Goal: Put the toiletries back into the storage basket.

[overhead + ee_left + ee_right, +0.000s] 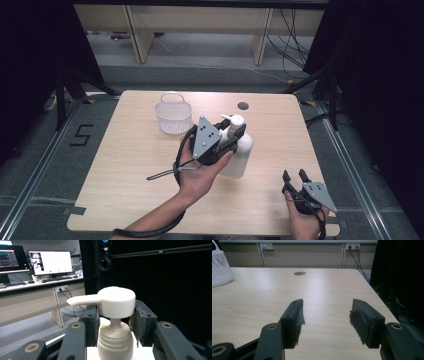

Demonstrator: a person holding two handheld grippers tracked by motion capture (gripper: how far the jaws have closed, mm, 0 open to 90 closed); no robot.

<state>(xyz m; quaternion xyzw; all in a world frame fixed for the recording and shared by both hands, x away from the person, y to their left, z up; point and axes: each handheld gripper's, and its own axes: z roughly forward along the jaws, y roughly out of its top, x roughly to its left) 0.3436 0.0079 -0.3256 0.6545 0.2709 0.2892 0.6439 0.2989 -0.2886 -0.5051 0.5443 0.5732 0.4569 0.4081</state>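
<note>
My left hand [200, 175] reached to mid-tabletop [125, 165], its hand-held gripper [231, 136] closed around the neck of the white pump bottle [239, 150], which stood upright with its spout [80, 300] toward 9 o'clock in the left gripper view. The bottle's lower body was partly hidden. My right hand-held gripper [296, 176] rested at 5 o'clock, jaws wide apart, empty. A white basket [173, 114] stood at 11 o'clock.

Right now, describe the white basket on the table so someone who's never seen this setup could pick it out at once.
Start at the light wooden table and look to its far side, left of the small dark round hole. The white basket stands there alone, up and left of the pump bottle in the left gripper. Unlike the smooth, solid bottle, it is an open-topped tub with perforated, see-through walls and a thin handle.
</note>
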